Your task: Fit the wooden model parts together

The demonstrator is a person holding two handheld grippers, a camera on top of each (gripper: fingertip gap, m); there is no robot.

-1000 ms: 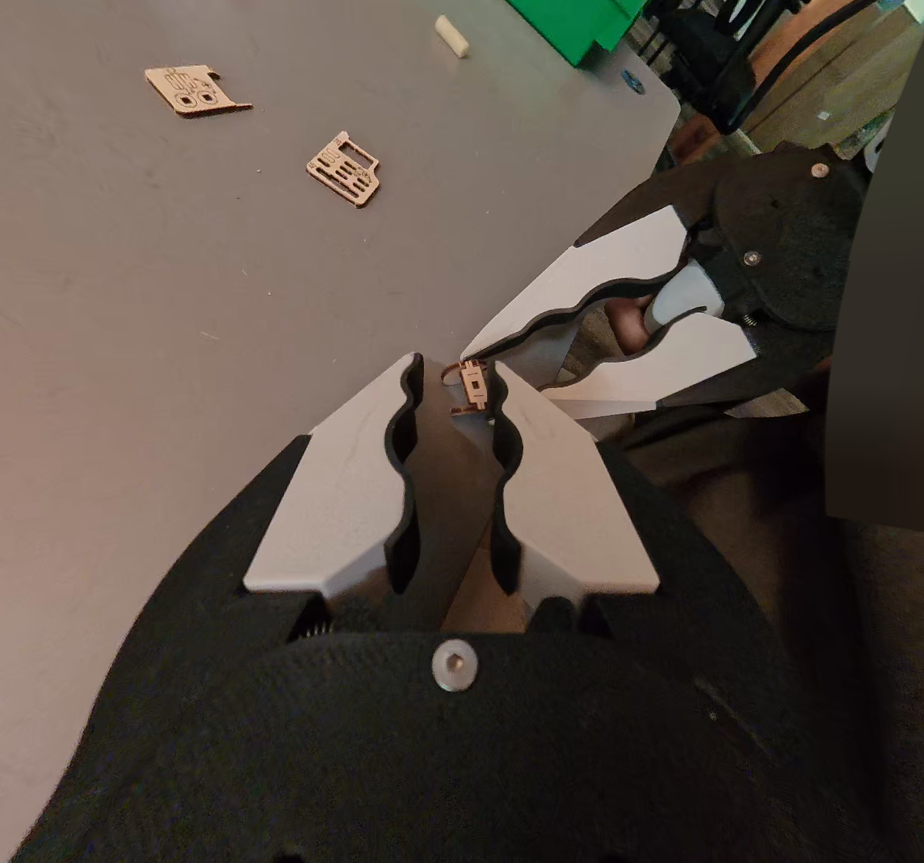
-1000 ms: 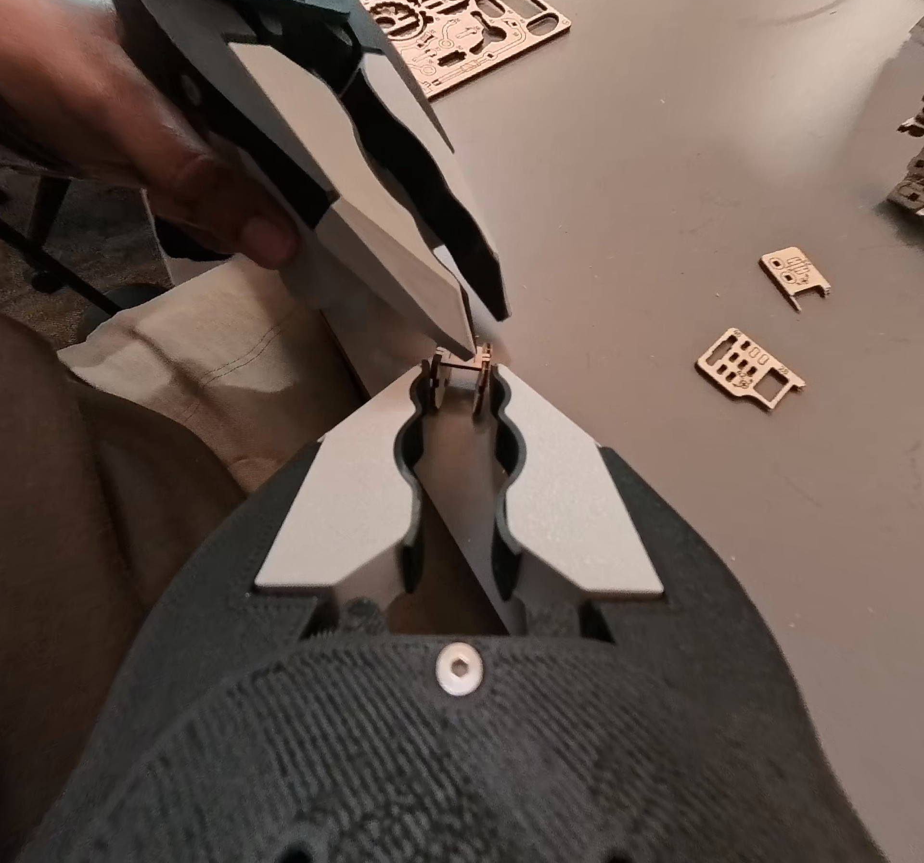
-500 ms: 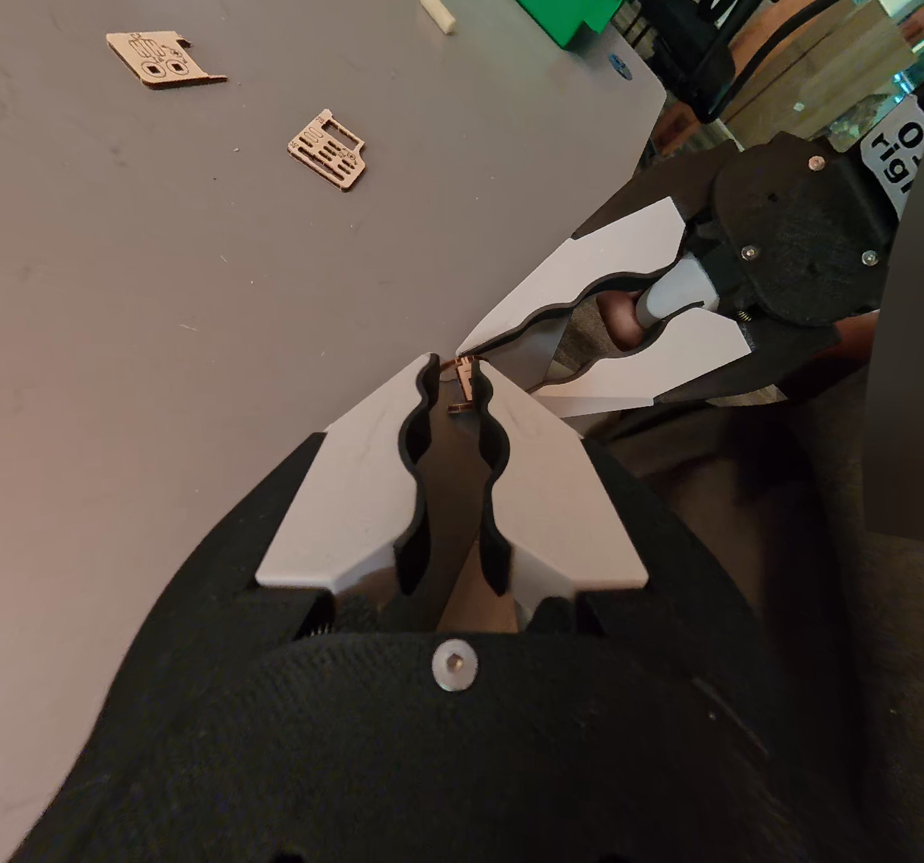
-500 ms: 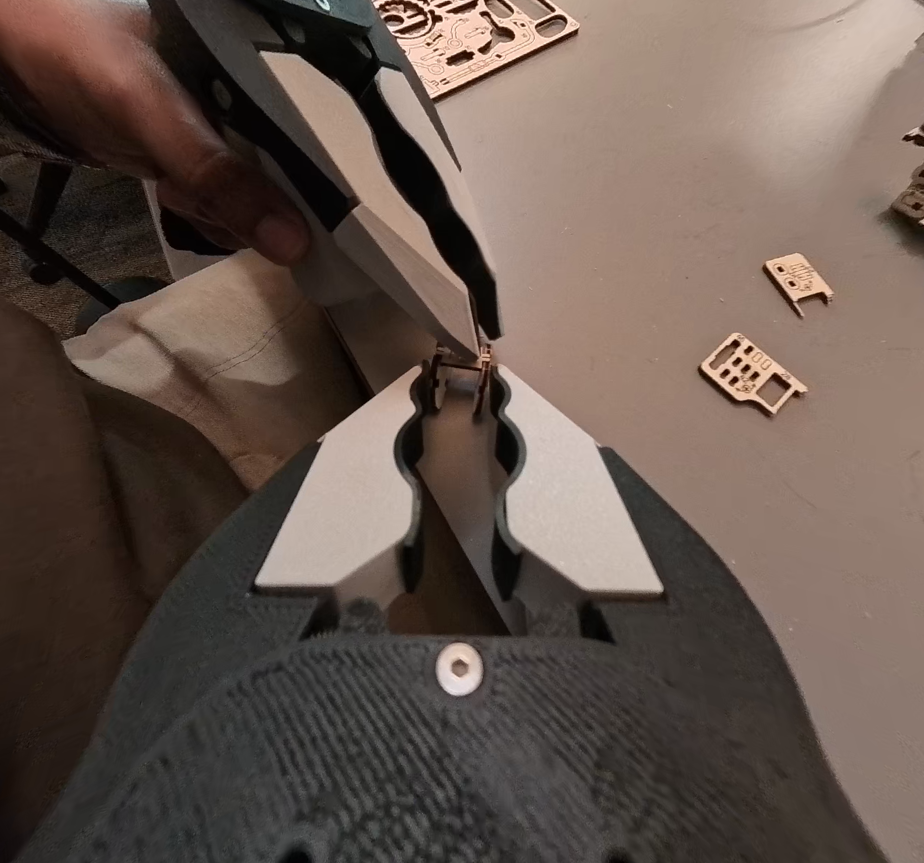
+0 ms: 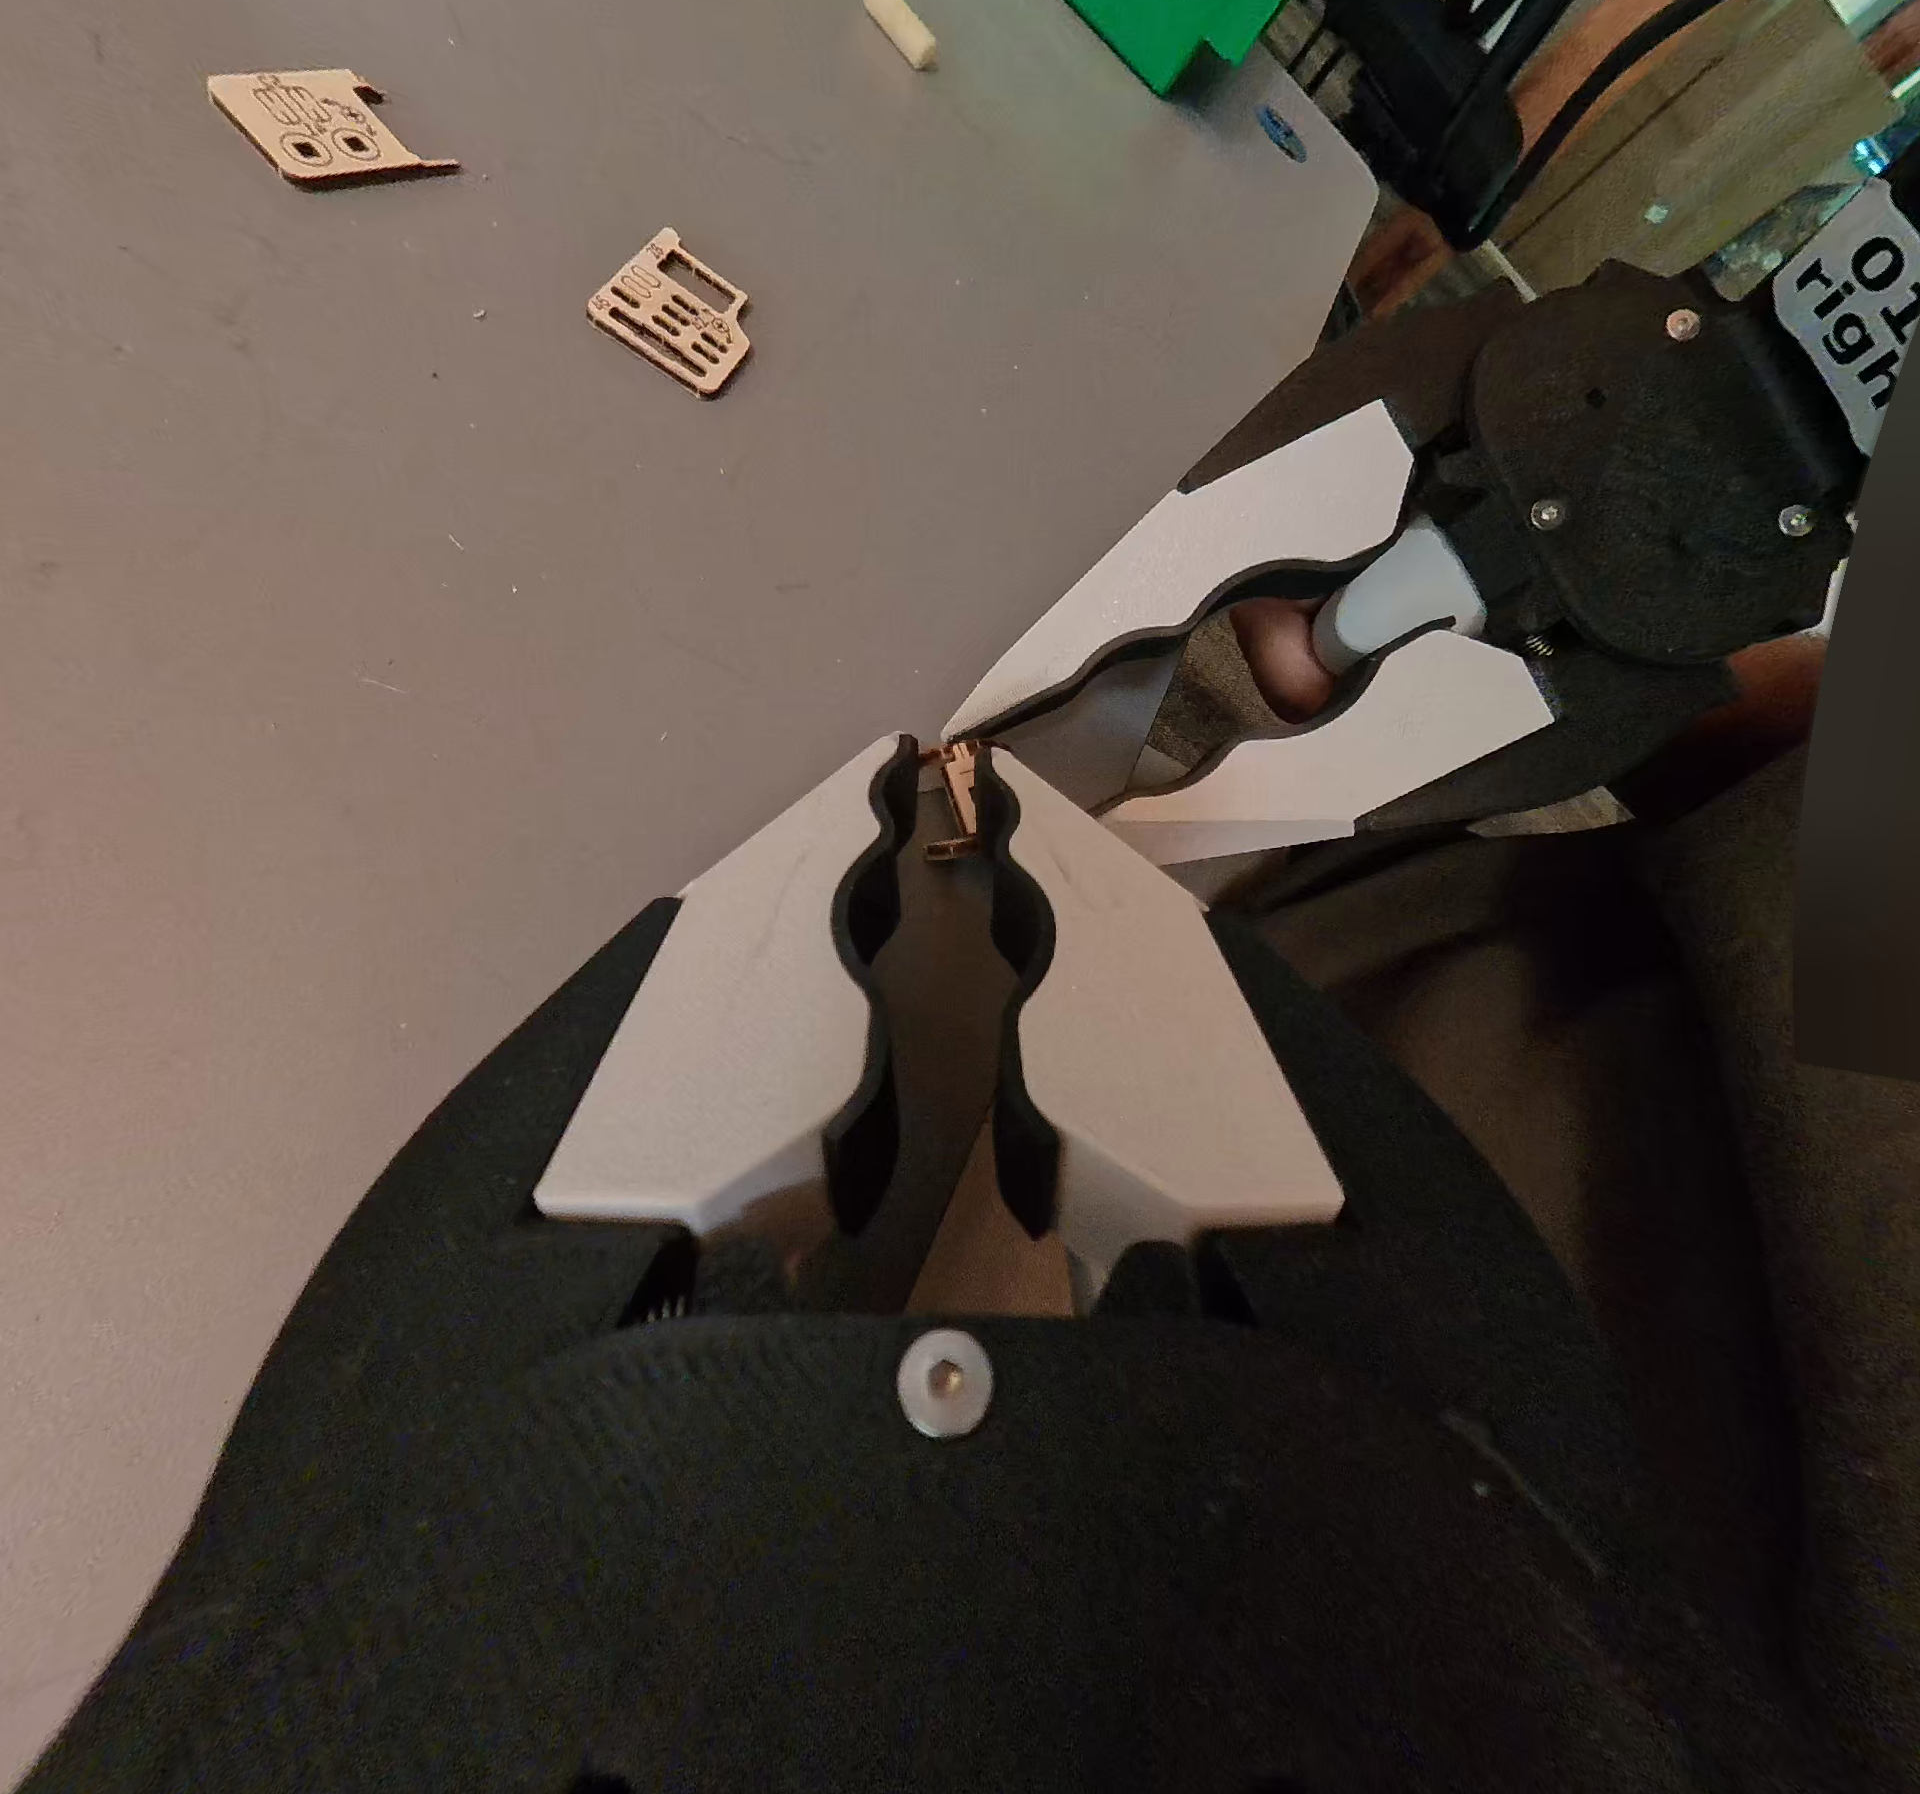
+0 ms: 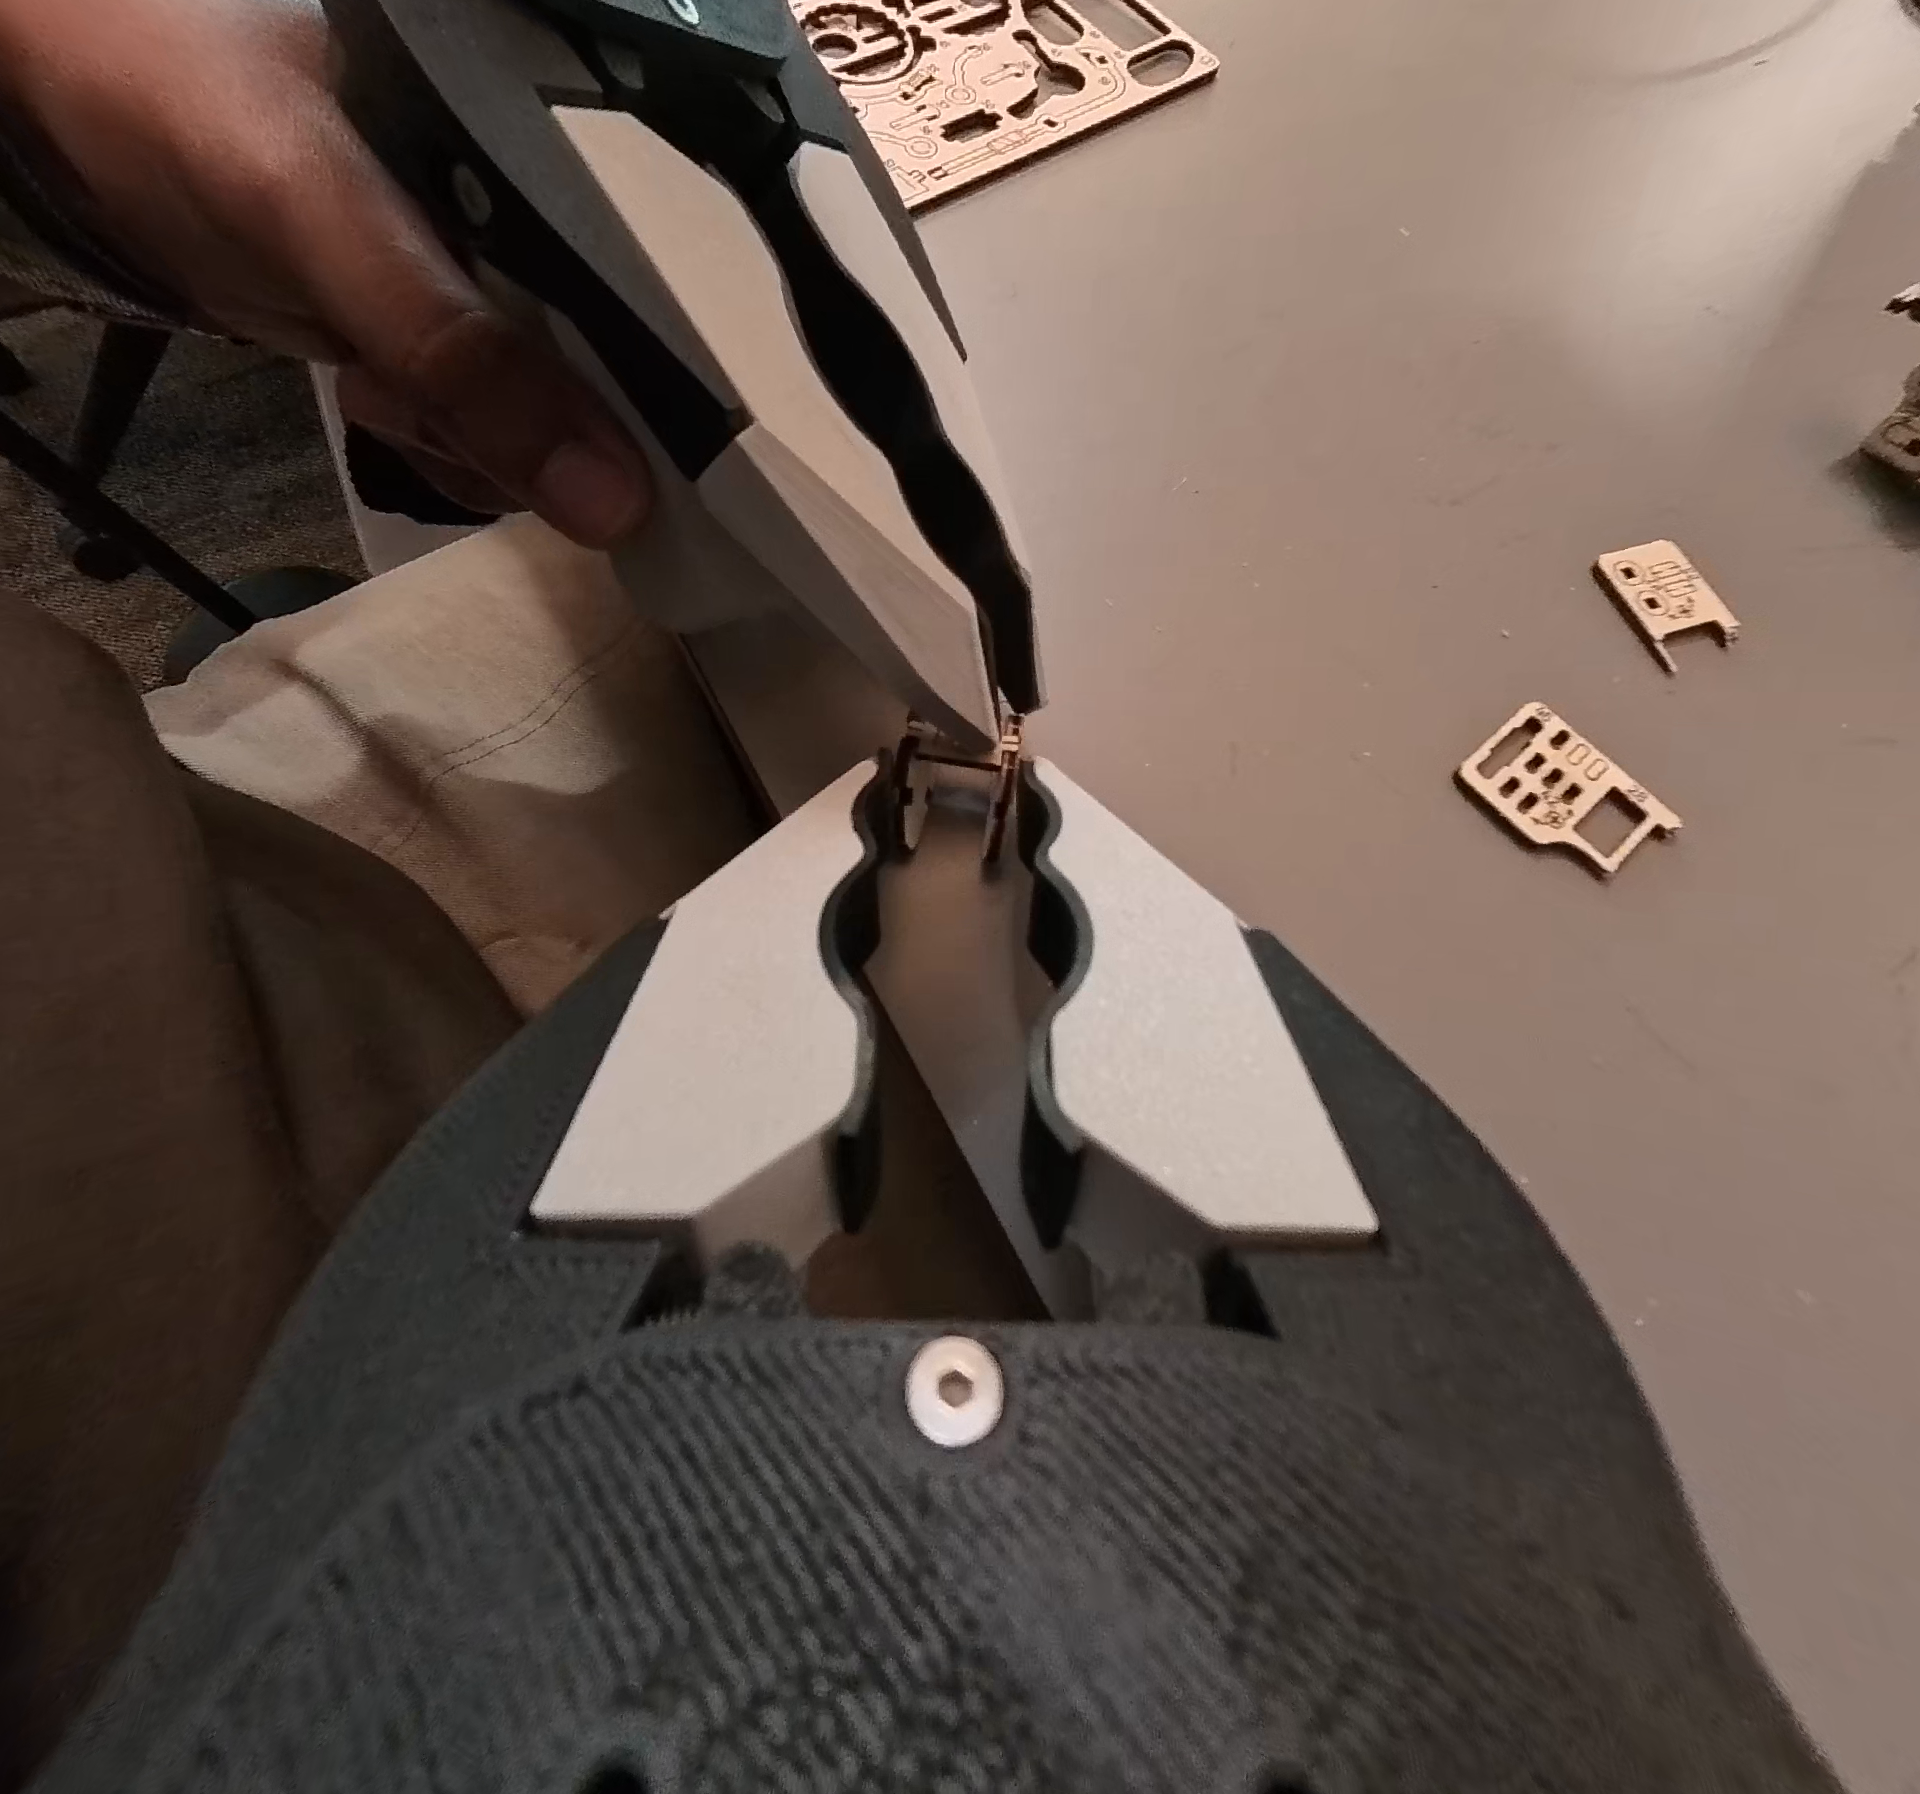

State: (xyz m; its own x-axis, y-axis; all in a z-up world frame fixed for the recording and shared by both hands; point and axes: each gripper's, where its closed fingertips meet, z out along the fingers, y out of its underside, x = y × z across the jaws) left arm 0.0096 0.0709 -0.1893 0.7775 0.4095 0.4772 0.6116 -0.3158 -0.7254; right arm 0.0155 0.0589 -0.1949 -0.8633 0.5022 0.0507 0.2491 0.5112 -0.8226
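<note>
As we compare with a moment ago, the left hand-held gripper (image 5: 943, 757) has narrowed on the small wooden part (image 5: 958, 799), now pinched at its tips above the surface (image 5: 416, 601) edge. The right hand-held gripper (image 6: 954, 776) holds the two-plate assembly (image 6: 951, 788), narrow too. Both touch, so fitting seems close. The right one carries a label; two offcuts (image 5: 670, 316) show printing too small to read.

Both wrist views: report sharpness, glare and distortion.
Left wrist view: the wooden part at the fingers is sharp, the table edge bows from wide-angle distortion. Right wrist view: soft glare on the table, the hand slightly soft.
</note>
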